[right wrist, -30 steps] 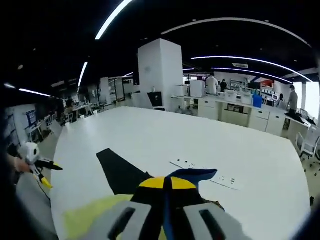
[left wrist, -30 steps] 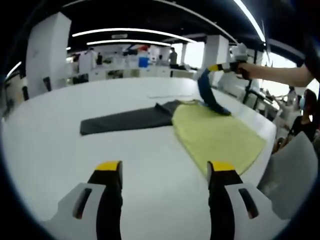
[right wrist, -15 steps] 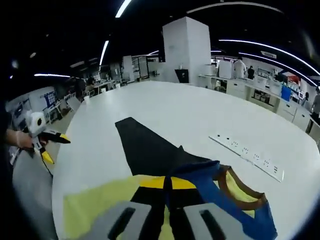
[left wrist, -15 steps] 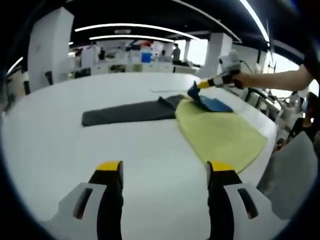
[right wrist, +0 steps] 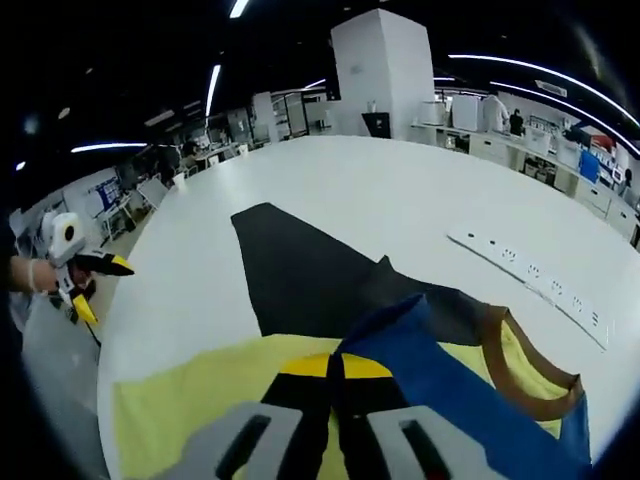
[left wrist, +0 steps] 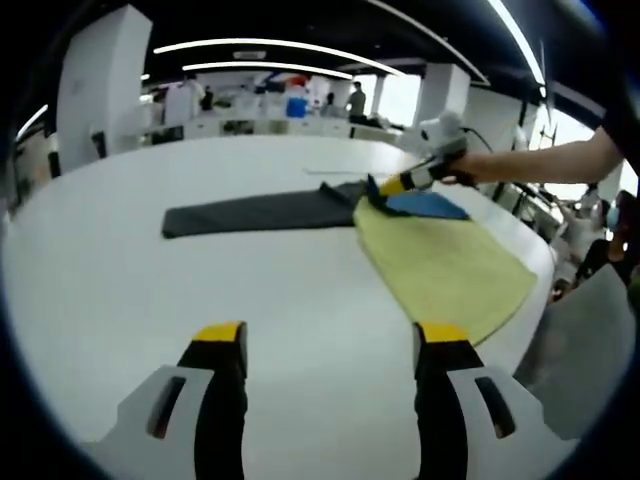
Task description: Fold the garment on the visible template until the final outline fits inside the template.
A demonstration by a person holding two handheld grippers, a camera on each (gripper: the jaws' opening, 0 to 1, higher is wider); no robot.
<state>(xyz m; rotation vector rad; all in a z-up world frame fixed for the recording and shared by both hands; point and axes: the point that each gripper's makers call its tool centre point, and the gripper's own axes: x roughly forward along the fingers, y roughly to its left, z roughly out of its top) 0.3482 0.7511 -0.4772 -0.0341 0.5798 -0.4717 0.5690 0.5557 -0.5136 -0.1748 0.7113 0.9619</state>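
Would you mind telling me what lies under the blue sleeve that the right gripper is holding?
Under the blue sleeve pinched by the right gripper lies the garment's yellow body, with dark grey cloth beyond it on the white table. Whatever lies beneath the yellow fabric is covered.

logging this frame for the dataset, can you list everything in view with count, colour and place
white table: one, white, under everything, wide and rounded
dark grey rectangular template sheet: one, dark grey to black, flat on the table, its near end under the garment
yellow garment with blue panel and brown trim: one, yellow, blue and brown, lying on the table over one end of the sheet, the blue part pinched and folded over
white power strip: one, white, on the table beyond the garment
white pillar: one, white, in the room behind the table
left gripper: one, yellow-tipped black jaws, open above bare table
right gripper: one, yellow-tipped, shut on the garment's blue edge
person's forearm: one, behind the right gripper
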